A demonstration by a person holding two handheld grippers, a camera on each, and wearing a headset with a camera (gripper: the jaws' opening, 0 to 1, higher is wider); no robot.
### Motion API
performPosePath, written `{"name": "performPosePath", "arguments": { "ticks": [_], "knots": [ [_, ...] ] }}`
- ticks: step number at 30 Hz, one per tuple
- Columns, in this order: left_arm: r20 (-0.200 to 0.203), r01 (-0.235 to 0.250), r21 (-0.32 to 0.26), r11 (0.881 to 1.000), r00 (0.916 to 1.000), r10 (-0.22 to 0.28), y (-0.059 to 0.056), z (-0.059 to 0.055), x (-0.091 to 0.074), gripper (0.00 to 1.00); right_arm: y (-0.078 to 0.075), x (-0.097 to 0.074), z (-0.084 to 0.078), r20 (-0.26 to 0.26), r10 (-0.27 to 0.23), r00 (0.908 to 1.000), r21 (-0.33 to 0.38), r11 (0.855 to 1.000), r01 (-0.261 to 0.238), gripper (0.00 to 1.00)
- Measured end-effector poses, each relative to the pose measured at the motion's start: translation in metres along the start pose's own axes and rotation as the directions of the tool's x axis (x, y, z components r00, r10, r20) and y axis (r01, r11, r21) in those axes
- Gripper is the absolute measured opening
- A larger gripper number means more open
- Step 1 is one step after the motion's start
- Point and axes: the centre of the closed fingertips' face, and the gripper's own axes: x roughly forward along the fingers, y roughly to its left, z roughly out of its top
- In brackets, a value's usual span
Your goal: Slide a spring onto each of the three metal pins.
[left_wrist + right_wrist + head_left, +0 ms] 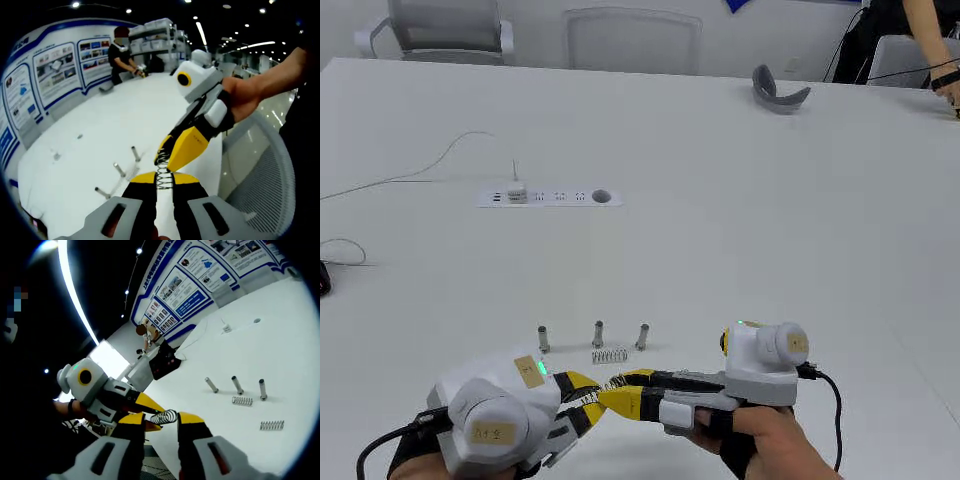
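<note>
Three metal pins (598, 334) stand upright in a short row on the white table (740, 230). They are stubby grey cylinders set a little apart from one another, each one bare metal from base to top.

You hold one spring (163, 172) in the air between the two grippers, near the table's front edge and short of the pins. It is a thin coil of bright steel wire, closely wound and slender. In the left gripper view it runs straight up from your own jaws. In the right gripper view it bows into a small arc.

Your left gripper (163, 180) has its yellow-tipped jaws drawn in to a narrow gap and pinched on the lower end of that spring. Your right gripper (162, 422) meets it nose to nose, its jaws likewise nearly closed and clasping the other end. The yellow tips of the two almost touch.

A second spring (242, 400) lies flat on the table just in front of the pins, between the middle one and the right one. A third spring (272, 425) lies flat a little nearer you, apart from the second. Both look the same as the one you hold.

Farther back on the table a white power strip (548, 197) lies flat.
</note>
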Motion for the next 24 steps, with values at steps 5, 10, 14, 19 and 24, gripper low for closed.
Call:
{"name": "performPosePath", "arguments": {
  "ticks": [5, 10, 14, 19, 24],
  "knots": [
    [-0.002, 0.010, 0.006, 1.000, 1.0000, -0.010, -0.002, -0.001, 0.000, 0.10, -0.006, -0.002, 0.000, 0.008, -0.012, 0.9999, 0.045, 0.999, 0.012, 0.17],
    [-0.005, 0.015, 0.007, 1.000, 0.9999, -0.015, -0.002, -0.001, 0.000, 0.10, -0.003, -0.002, 0.002, 0.023, -0.001, 0.9997, 0.057, 0.998, 0.000, 0.15],
    [-0.008, 0.022, 0.004, 1.000, 0.9997, -0.022, -0.001, -0.002, 0.000, 0.10, -0.002, -0.001, 0.002, 0.022, 0.002, 0.9998, 0.065, 0.998, -0.003, 0.14],
    [-0.003, 0.022, -0.007, 1.000, 0.9997, -0.022, 0.000, -0.001, -0.001, 0.10, 0.002, -0.001, 0.007, 0.011, 0.006, 0.9999, 0.051, 0.999, -0.006, 0.12],
    [0.021, 0.021, -0.024, 0.999, 0.9996, -0.020, 0.002, 0.004, -0.003, 0.10, 0.006, -0.001, 0.013, -0.015, 0.008, 0.9999, 0.014, 1.000, -0.007, 0.12]
  ]
}}
